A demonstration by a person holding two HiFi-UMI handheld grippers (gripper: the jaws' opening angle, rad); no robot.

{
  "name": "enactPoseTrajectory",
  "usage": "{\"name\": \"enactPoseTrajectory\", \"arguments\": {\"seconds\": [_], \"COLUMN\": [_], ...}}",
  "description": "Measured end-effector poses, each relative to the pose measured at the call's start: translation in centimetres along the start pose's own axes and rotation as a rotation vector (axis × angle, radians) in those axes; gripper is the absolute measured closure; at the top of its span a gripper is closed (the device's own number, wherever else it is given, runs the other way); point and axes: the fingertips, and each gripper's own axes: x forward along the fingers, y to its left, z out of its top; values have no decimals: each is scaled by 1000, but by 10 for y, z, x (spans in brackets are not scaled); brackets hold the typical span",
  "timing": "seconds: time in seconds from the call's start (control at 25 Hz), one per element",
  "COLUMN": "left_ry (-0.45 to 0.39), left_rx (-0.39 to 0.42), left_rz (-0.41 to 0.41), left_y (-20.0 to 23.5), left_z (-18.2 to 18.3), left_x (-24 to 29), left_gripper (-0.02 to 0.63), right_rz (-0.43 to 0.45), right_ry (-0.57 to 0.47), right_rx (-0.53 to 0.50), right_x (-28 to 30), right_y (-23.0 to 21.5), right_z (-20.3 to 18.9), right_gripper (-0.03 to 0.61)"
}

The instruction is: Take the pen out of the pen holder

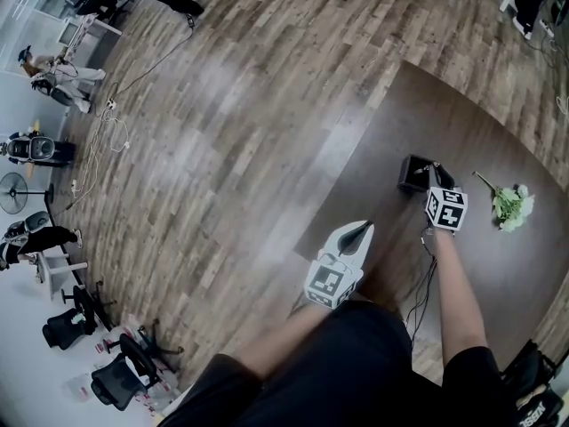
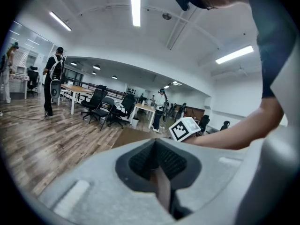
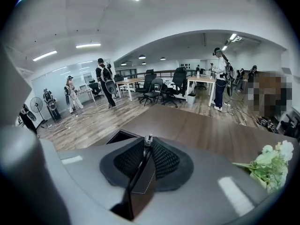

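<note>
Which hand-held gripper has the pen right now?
The right hand-held gripper, jaws closed on the pen at the pen holder; the left hand-held gripper holds nothing.

dark brown table [image 1: 462, 123] bears a black pen holder [image 1: 412, 175] and flowers [image 1: 513, 205].

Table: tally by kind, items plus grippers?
Black square pen holder: 1
Dark pen with silvery tip: 1
Bunch of white-and-green flowers: 1
Grey two-jaw grippers: 2 (left gripper, right gripper)
Total: 5
</note>
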Motion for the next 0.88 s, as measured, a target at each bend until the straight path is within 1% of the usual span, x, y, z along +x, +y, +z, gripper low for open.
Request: {"name": "enactPoseTrajectory", "arguments": {"seconds": [0.08, 0.32, 0.56, 0.72, 0.8, 0.88], "left_ry": [-5, -19, -51, -65, -82, -98], "left_rx": [2, 6, 9, 12, 11, 27], "left_rz": [3, 23, 24, 7, -2, -18], "left_y": [0, 9, 8, 6, 1, -4], "left_z": [-2, -1, 7, 17, 21, 26], "left_x": [-4, -25, -47, -57, -64, -73], "left_gripper": [611, 612, 612, 612, 612, 612], "right_rz": [5, 20, 27, 7, -7, -14], "right_ry": [-12, -52, -126, -152, -159, -175], "right_rx": [-3, -14, -80, -61, -44, -35], "right_x": [-3, -18, -58, -91, -111, -131], "right_y": [1, 17, 40, 47, 50, 58], "right_z": [0, 10, 25, 34, 32, 28], "right_gripper": [532, 532, 534, 534, 534, 534]}}
